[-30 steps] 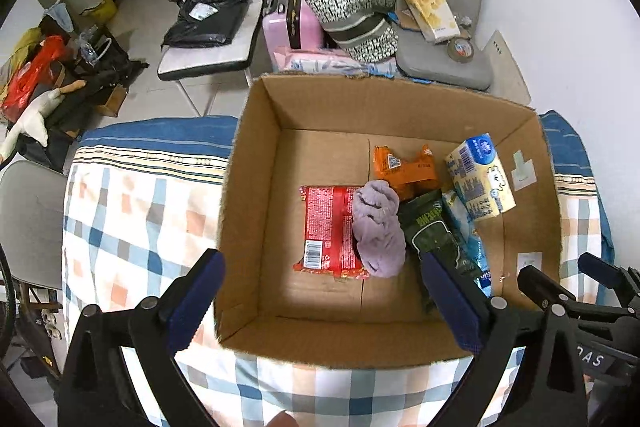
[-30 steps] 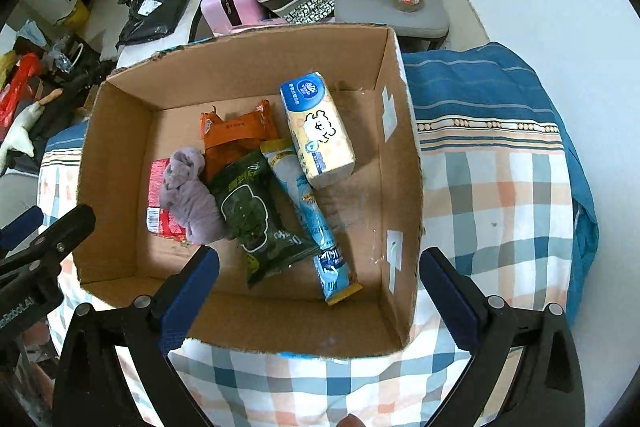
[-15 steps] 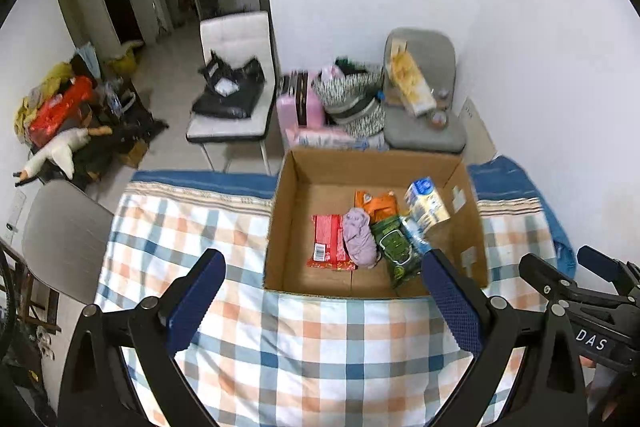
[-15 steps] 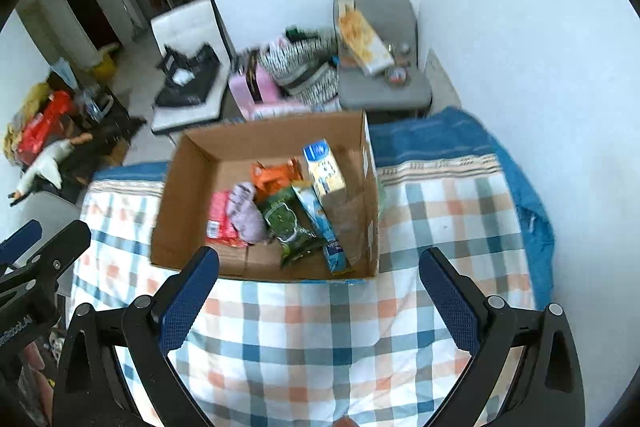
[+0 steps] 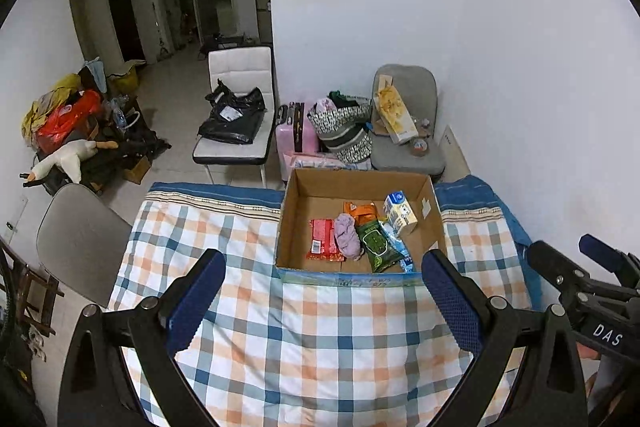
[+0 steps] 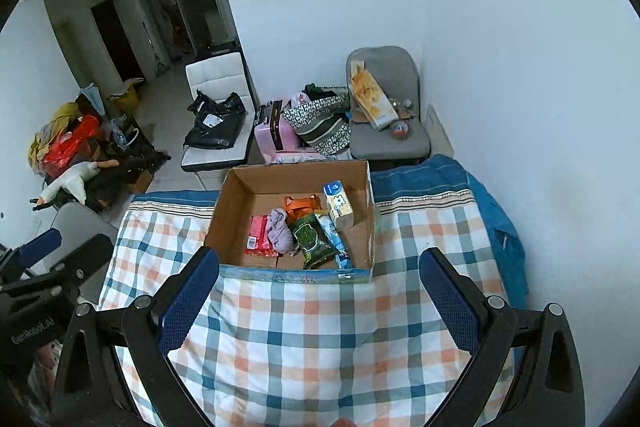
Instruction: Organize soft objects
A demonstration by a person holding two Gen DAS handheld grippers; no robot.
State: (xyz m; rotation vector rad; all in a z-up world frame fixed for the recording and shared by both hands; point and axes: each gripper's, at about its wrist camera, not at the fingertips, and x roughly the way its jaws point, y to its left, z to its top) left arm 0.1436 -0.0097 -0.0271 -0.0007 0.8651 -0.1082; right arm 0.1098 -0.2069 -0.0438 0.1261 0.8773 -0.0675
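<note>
An open cardboard box [image 5: 288, 219] [image 6: 224, 211] stands at the far end of a checked tablecloth [image 5: 320, 339] [image 6: 320, 339]. Inside lie a red packet [image 5: 323, 242] [image 6: 257, 237], a lilac cloth [image 5: 347, 238] [image 6: 280, 231], an orange pouch [image 5: 362, 211] [image 6: 301, 205], a green packet [image 5: 376, 245] [image 6: 311, 239], a blue wrapper [image 5: 396, 245] [image 6: 335, 235] and a tissue pack [image 5: 400, 213] [image 6: 339, 205]. My left gripper [image 5: 322, 301] and right gripper [image 6: 318, 301] both hang open and empty above the cloth, well back from the box.
Behind the table stand a white chair with a black bag [image 5: 236, 123], a pink suitcase [image 5: 294, 135], a patterned bag [image 5: 344, 131] and a grey chair [image 5: 408, 147]. A grey chair back [image 5: 80, 243] sits at the table's left. The wall is close on the right.
Both grippers have pulled up and back from directly over the box; the box now looks small and far, and more of the room and tablecloth shows.
</note>
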